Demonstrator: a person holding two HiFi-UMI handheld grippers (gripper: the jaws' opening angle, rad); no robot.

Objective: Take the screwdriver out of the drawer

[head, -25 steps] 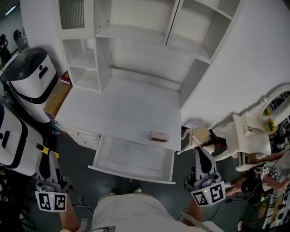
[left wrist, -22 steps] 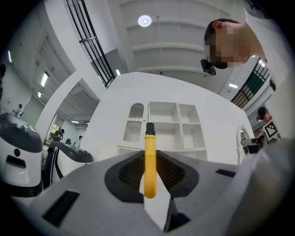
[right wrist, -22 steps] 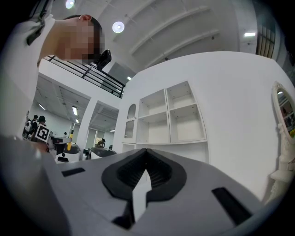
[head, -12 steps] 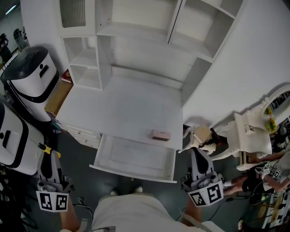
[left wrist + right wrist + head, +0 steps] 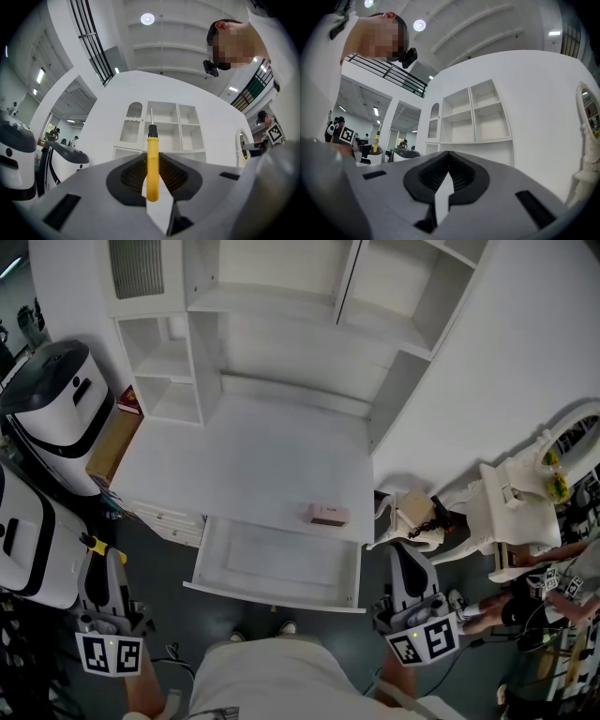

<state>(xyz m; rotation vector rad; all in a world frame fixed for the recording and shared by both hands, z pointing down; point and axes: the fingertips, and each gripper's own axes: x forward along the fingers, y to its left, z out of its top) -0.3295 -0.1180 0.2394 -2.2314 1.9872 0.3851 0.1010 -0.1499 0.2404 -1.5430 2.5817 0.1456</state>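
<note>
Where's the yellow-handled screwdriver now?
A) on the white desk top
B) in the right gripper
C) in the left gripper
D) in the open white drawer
C: the left gripper view shows the yellow-handled screwdriver clamped between the jaws of the left gripper, and the open white drawer looks bare in the head view.

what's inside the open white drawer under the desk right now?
Nothing visible: the white drawer shows a bare bottom. Its rear is covered by the white desk top, so that part is unknown. The yellow-handled screwdriver is clamped in the left gripper.
</note>
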